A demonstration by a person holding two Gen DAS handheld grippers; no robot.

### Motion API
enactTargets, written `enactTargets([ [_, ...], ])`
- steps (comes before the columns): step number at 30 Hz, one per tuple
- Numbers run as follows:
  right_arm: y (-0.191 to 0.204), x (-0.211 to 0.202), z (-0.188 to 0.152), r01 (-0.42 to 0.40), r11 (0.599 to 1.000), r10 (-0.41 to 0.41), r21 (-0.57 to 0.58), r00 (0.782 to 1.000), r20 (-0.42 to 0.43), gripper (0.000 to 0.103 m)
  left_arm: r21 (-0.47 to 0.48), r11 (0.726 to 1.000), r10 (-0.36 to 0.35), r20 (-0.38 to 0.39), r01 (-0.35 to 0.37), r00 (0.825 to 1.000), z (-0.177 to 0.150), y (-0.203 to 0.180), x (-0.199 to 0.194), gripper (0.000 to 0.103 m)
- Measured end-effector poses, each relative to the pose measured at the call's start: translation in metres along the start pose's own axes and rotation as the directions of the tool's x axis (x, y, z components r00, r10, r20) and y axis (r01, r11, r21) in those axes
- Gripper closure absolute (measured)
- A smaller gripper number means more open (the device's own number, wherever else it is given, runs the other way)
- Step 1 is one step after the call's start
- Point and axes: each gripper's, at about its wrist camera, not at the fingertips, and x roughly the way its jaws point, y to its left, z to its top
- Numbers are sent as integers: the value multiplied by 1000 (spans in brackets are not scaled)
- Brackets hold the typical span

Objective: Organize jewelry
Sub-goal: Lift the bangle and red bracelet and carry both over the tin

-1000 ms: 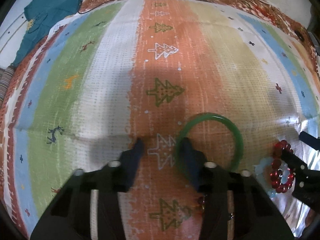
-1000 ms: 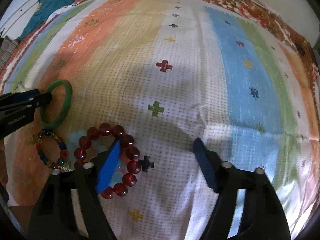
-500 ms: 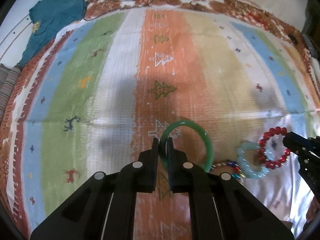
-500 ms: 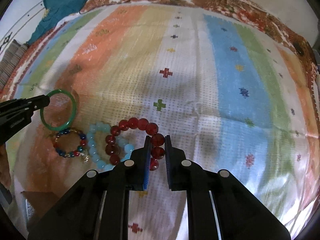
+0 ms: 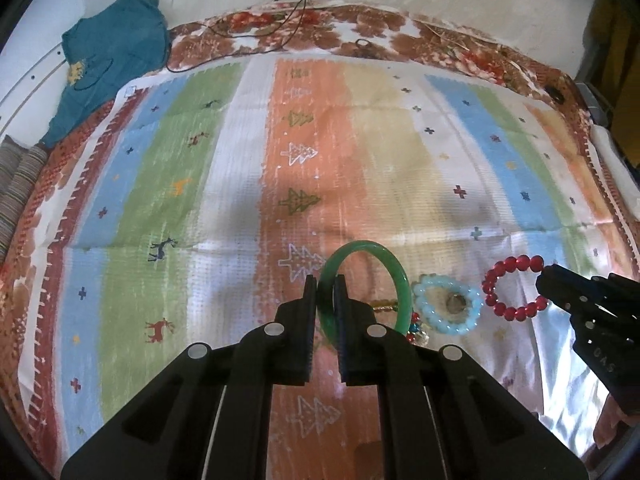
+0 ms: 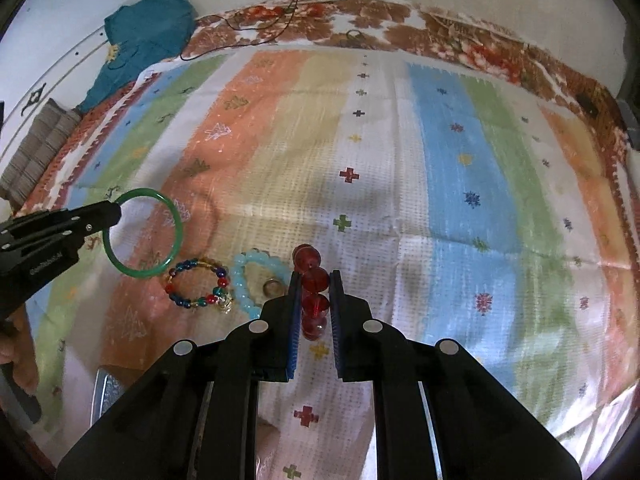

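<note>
Left wrist view, going left to right: teal garment point(image 5: 114, 64) bunched up at the far left corner of the bed, then the striped blanket point(image 5: 168, 184) with little trees and deer on it. Smack in the middle the left gripper point(image 5: 325, 286) is clamped on the near-left edge of the green bangle point(image 5: 394, 276), which looks tilted up off the blanket rather than lying flat. Just right of the bangle there's a bit of the multicolor bead bracelet point(image 5: 414, 322) peeking out, mostly hidden behind the bangle. Next is the pale blue bracelet point(image 5: 447, 303) lying flat with a small ring point(image 5: 455, 302) sitting inside its loop. Then the red bead bracelet point(image 5: 514, 287), pinched at its right side by the right gripper point(image 5: 545, 278) coming in from the right edge.

Right wrist view, same deal: left gripper point(image 6: 114, 212) pokes in from the left, holding the bangle point(image 6: 176, 236) by its rim. Multicolor bracelet point(image 6: 198, 286) is fully visible here, flat on the orange stripe, just beside the pale blue one point(image 6: 242, 284), with the ring point(image 6: 272, 287) inside it. Right gripper point(image 6: 314, 278) has its jaws squeezed on the red bracelet point(image 6: 314, 276), beads stacked in a line between the pads, seen edge-on. Black cable point(image 6: 280, 16) trails over the far edge of the bed.
</note>
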Motion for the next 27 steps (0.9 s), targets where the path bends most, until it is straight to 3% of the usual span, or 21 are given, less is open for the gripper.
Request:
enactTargets([
  [11, 1, -28, -12, -11, 1000, 10, 6, 999, 46, 89, 28, 999, -26, 23, 25, 999, -8, -14, -30, 95],
  [14, -1, -35, -13, -57, 998, 55, 24, 996, 70, 89, 39, 999, -30, 28, 29, 999, -10, -17, -35, 95],
  [19, -1, -42, -15, -35, 999, 33, 22, 996, 87, 89, 58, 998, -24, 16, 23, 1000, -16, -17, -42, 95],
  [27, 9, -67, -23, -33, 999, 34, -10, 990, 134, 89, 66, 996, -70, 53, 67, 996, -28, -23, -73, 95],
])
